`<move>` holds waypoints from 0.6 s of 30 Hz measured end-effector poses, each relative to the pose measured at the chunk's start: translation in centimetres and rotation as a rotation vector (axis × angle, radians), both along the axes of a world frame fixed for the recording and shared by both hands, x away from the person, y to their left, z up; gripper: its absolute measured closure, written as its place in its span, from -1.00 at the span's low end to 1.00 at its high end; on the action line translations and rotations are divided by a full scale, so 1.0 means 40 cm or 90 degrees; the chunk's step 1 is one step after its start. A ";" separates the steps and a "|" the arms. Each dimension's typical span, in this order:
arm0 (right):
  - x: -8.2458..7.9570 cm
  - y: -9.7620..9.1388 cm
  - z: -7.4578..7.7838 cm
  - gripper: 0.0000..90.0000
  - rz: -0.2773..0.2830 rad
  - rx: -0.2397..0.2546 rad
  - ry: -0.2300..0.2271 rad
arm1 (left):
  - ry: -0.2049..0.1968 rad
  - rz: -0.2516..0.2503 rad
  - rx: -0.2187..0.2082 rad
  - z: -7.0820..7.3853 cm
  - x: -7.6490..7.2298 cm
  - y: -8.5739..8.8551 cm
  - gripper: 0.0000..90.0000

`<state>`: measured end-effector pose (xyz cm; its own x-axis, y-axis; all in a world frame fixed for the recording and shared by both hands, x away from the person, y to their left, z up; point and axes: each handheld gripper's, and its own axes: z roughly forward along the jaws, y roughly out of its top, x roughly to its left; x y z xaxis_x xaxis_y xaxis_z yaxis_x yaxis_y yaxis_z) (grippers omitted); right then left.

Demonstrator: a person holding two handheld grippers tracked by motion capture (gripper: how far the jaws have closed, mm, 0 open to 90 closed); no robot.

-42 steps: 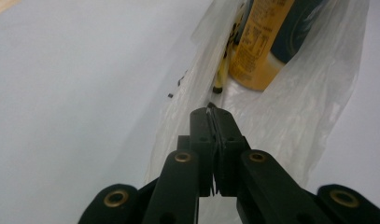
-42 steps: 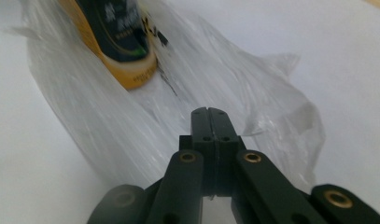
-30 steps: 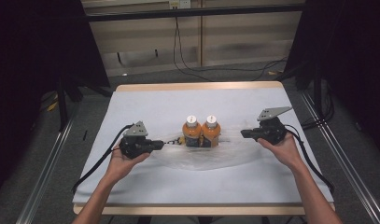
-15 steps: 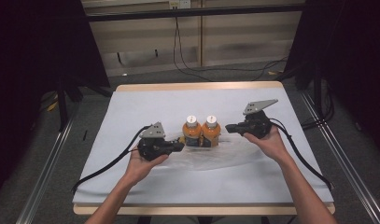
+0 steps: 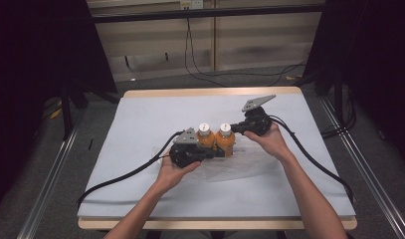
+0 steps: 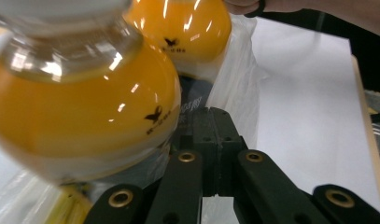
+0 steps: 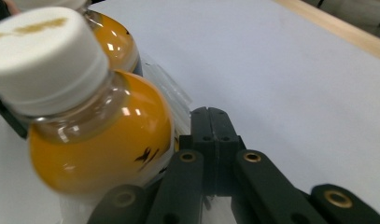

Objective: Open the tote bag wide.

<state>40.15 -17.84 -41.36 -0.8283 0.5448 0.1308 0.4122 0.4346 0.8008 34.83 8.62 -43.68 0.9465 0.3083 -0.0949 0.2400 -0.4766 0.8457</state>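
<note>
A dim room with dark curtains and loose floor cables is seen around a bench point(image 5: 140, 124) covered in pale sheeting. Near its middle two orange bottles point(image 5: 216, 140) with white caps are stood upright and side by side, touching, on a crumpled clear plastic bag point(image 5: 240, 167).

The pair is flanked from both ends of its row. The left gripper point(image 5: 221, 152) is laid level against the foot of the left-hand bottle, which in the left gripper view bulges just beside and above the clenched fingers point(image 6: 204, 140), with bag film draped about them. The right gripper point(image 5: 235, 128) is brought in from the opposite side at shoulder height of the right-hand bottle; in the right gripper view its fingers point(image 7: 208, 135) are likewise clenched with nothing visible between them, the bottle just to their side. Whether bag film is pinched by either pair cannot be told. The left hand is judged slightly nearer its bottle.

Compared with the earlier frames, both grippers have been drawn inward from well apart at the bag's edges to the bottles' flanks, while the bottles are left where they stood.
</note>
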 end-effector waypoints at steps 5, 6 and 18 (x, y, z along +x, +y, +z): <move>0.015 0.026 -0.041 1.00 0.007 -0.013 0.021 | 0.001 0.004 0.020 -0.026 -0.003 -0.011 1.00; 0.017 0.027 -0.048 1.00 0.003 -0.007 0.028 | 0.000 0.007 0.024 -0.031 -0.004 -0.013 1.00; 0.032 0.038 -0.121 1.00 0.000 -0.023 0.103 | 0.012 -0.003 0.075 -0.099 -0.026 -0.032 1.00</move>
